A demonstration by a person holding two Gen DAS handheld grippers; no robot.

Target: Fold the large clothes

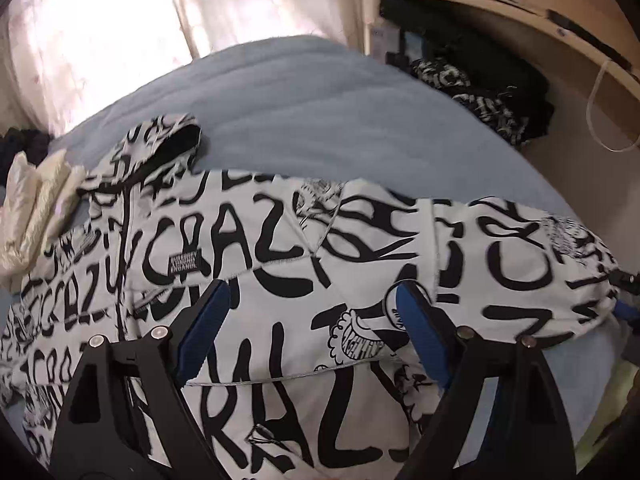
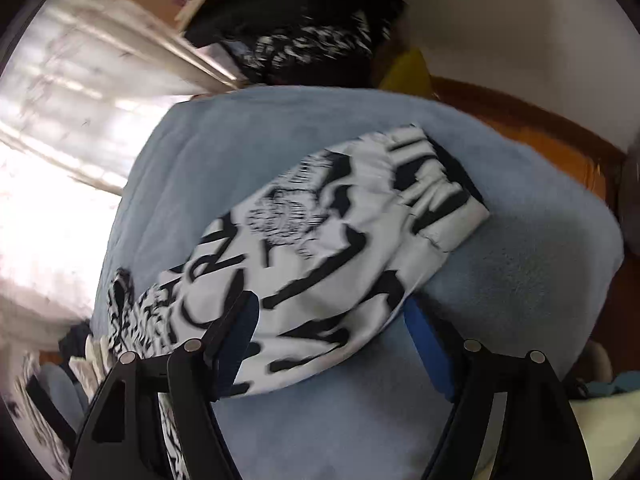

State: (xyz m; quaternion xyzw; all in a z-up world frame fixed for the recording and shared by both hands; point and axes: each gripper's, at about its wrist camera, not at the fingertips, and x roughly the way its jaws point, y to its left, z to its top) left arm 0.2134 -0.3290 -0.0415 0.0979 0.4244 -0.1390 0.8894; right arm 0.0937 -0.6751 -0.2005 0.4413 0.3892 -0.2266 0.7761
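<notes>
white jacket with black lettering (image 1: 280, 264) lies spread on the blue fleece bed (image 1: 304, 104); left gripper (image 1: 312, 300) released above it, right gripper (image 2: 332, 316) apparently released over a blurred sleeve.

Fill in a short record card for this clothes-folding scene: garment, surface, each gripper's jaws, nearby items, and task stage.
garment: white jacket with black graffiti lettering, spread out, one sleeve extended
surface: light blue blanket on a bed
left gripper: jaws open, over the jacket body
right gripper: jaws open, at the sleeve's edge
nearby: cream padded garment beside the jacket; dark patterned clothes under a shelf
task stage: folding not yet visible
</notes>
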